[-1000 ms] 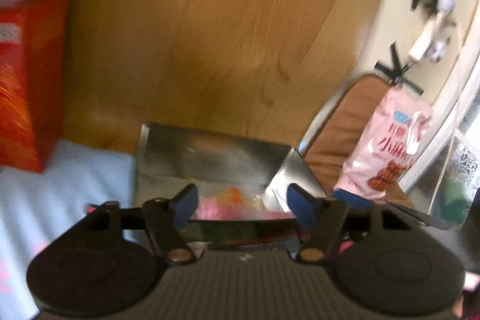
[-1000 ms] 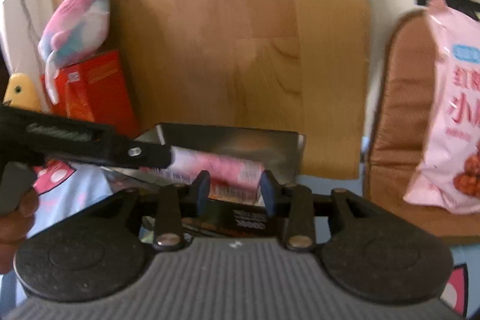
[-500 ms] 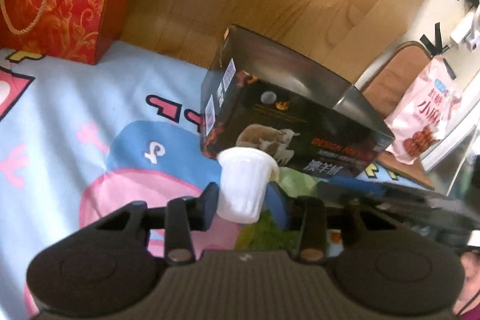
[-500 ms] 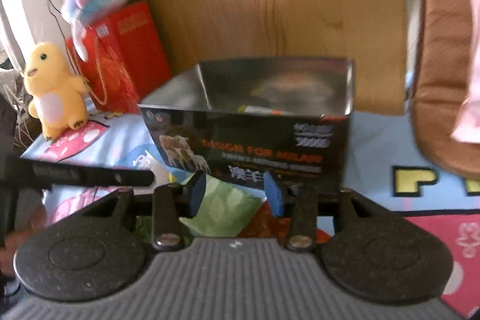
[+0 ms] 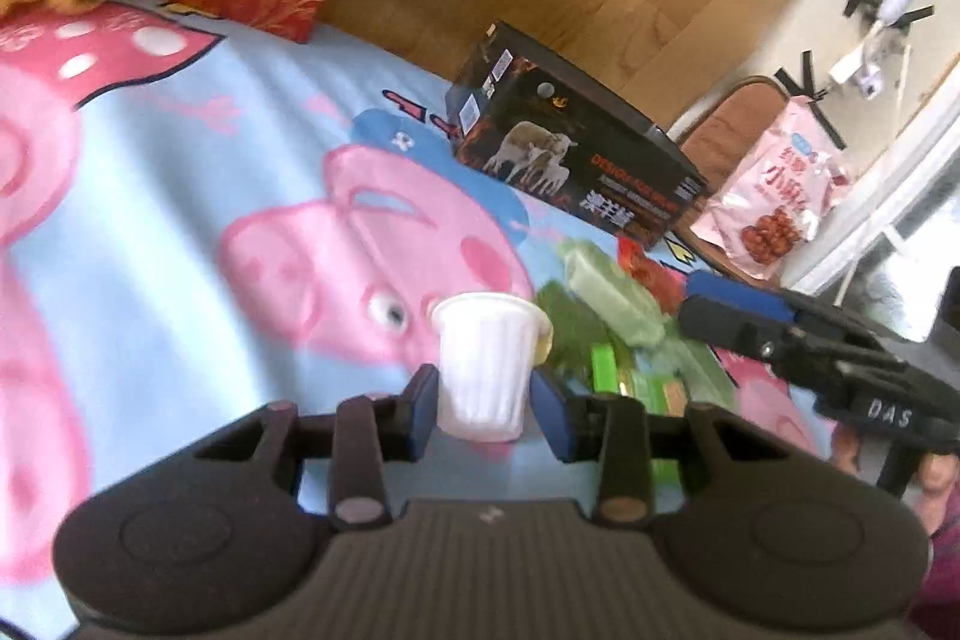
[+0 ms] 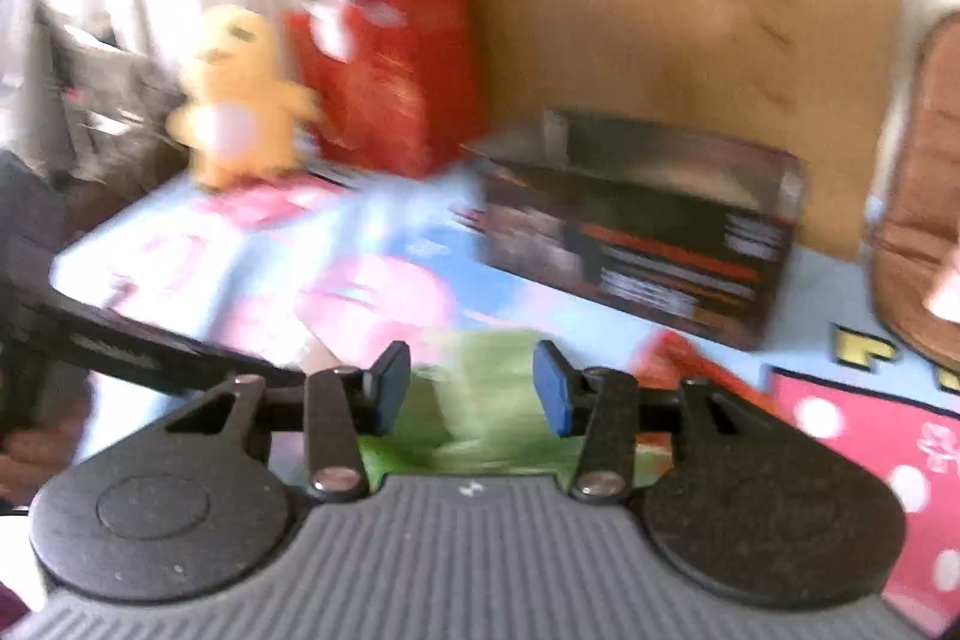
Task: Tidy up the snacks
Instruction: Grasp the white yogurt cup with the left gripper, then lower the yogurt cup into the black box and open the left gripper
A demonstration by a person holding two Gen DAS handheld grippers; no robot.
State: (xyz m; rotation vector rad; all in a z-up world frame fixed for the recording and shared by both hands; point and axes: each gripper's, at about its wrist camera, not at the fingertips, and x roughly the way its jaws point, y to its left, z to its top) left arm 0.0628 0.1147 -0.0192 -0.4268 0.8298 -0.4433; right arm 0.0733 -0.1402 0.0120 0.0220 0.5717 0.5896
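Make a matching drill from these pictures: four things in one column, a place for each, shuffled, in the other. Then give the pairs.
Things:
1. white cup
2. yellow plush toy
3. pink snack bag
4. black box

Places:
A. on the brown cushion
B. beside the red gift bag
C. in the left tongs
D. by the wooden board

Pairs: 1-C, 2-B, 3-A, 4-D

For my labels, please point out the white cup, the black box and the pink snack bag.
white cup (image 5: 483,376): left wrist view, ribbed side wall.
black box (image 5: 576,166): left wrist view, printed front face.
pink snack bag (image 5: 774,196): left wrist view, front panel.
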